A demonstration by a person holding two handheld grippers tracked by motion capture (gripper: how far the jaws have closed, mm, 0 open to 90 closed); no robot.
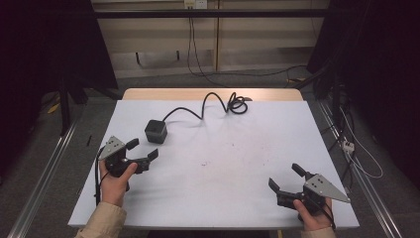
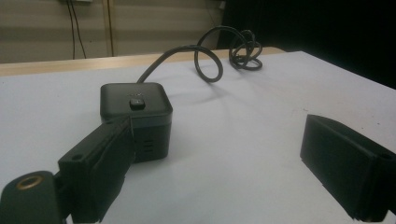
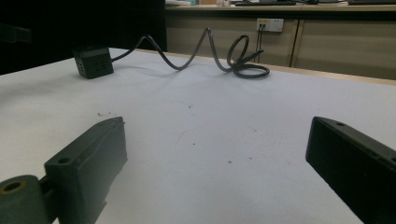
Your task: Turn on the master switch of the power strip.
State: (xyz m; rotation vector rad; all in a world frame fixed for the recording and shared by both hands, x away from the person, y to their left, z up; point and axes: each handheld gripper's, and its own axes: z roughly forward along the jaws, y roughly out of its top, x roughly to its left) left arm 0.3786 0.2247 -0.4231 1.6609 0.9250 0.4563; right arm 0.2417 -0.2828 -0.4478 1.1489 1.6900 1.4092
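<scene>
— On the white surface [image 1: 223, 163], what am I approaching?
— I'd judge the black power cube [image 1: 155, 131], its cord [image 1: 208, 101] trailing away. My left tool [image 1: 143, 151] gapes empty beside it; right tool [image 1: 287, 178] open, empty, well apart. Next: close in.

Table top [image 1: 218, 163]: white, matt, smooth sheet, lightly scuffed with dark specks; bare pale wood strip [image 1: 213, 94] along the far edge. Cube socket block [image 2: 136, 116]: black plastic, satin finish, faint sheen on its top face. Cable [image 3: 205, 51]: dark rubbery sheath, smooth (slightly glossy on the curves). Left gripper [image 1: 143, 149] and right gripper [image 1: 283, 177]: matt black plastic jaws, each topped with a grey metal plate. Sleeve [image 1: 104, 222]: beige cloth.
</scene>
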